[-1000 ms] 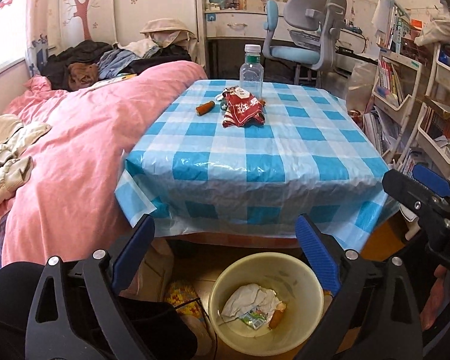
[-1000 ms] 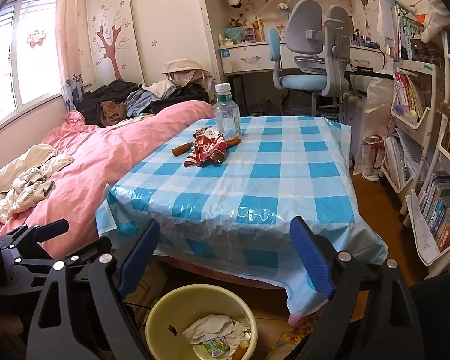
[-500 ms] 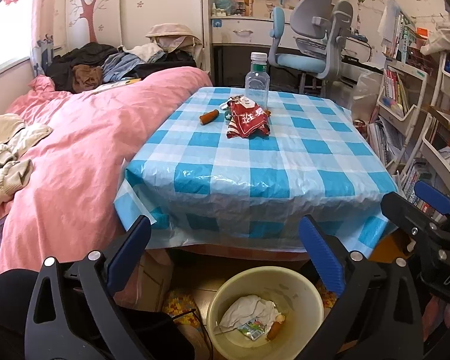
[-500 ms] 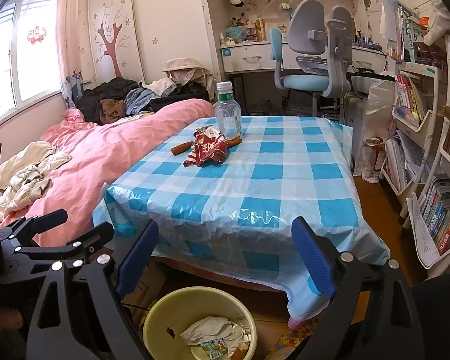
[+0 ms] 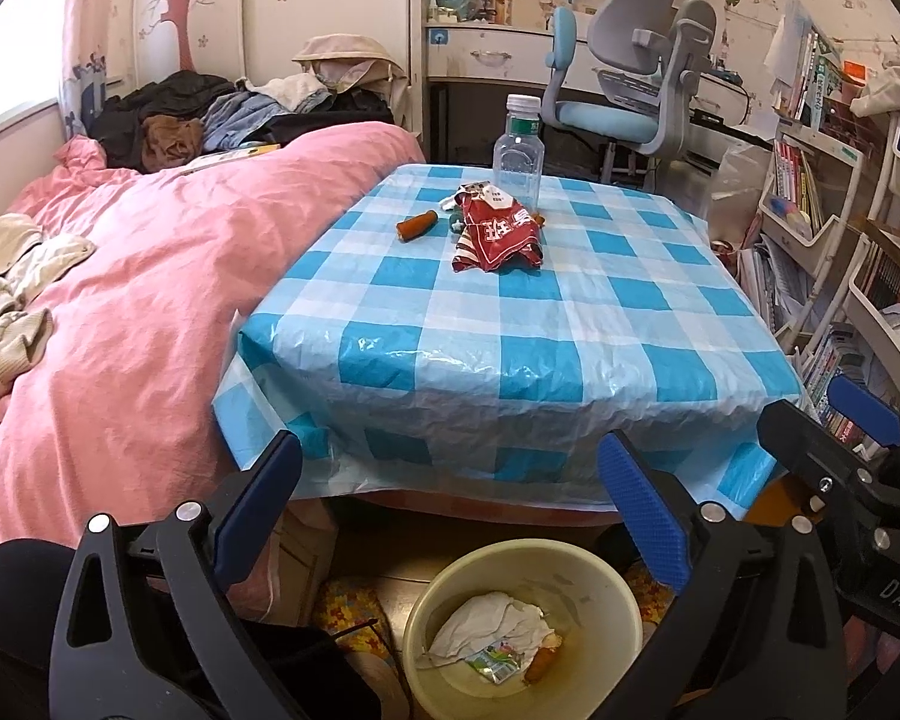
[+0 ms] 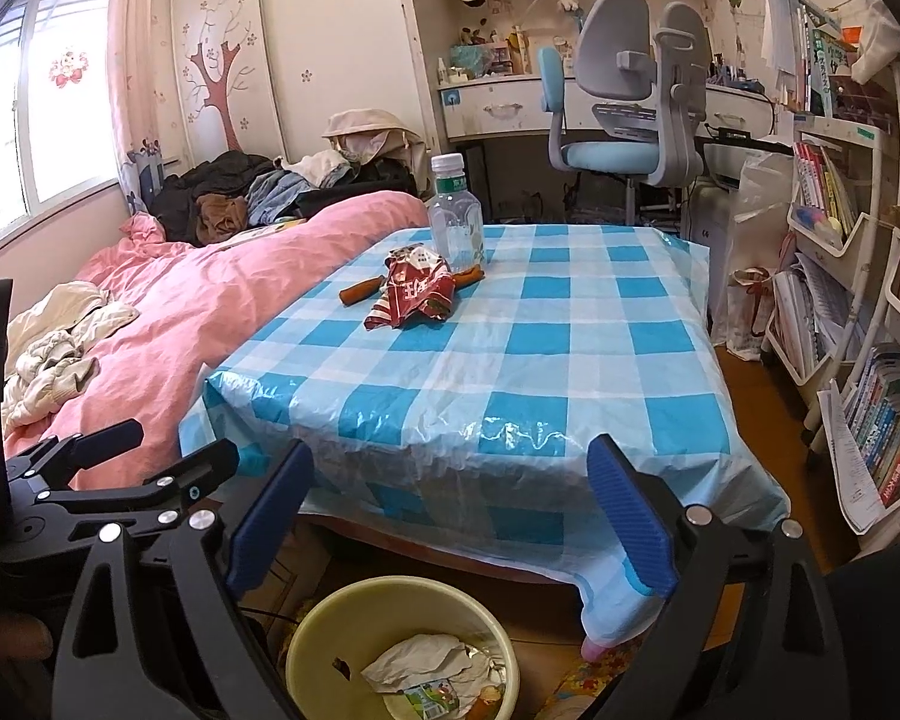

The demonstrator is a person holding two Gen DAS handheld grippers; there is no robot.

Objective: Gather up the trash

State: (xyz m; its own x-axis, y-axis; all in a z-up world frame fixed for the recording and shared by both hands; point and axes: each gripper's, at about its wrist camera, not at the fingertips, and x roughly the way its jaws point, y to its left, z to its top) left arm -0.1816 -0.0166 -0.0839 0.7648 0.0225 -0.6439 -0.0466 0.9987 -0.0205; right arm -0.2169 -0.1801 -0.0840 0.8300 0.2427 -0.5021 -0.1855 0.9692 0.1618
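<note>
both tongs hang low at the near edge of the counter draped in a blue-and-white checked plastic cloth (image 5: 510, 324), above the round pale-yellow plastic bin (image 5: 522, 624) on the floor. the left tongs (image 5: 450, 516) stand wide apart with nothing between the blue pads, and so do the right tongs (image 6: 450, 516).

the remaining trash sits well away, toward the far side of the counter: a crumpled red foil snack wrapper (image 5: 498, 234), a short orange sausage-like stick (image 5: 417, 225) just to its left, and a clear plastic bottle with a white cap (image 5: 517, 150) standing upright right behind the wrapper. a second orange piece pokes out beside the bottle's base in the right view.

the likely trouble is the crowding. reaching for the wrapper could nudge the bottle, which looks nearly empty and light, so it may tip and roll off the slick cloth. the cloth itself is loose and wrinkled; pads pinching too low could snag it and drag everything. the round stick may squirt out of a flat grip. the bin sits partly under the counter's overhang, so a drop released too early could land on the floor.
</note>
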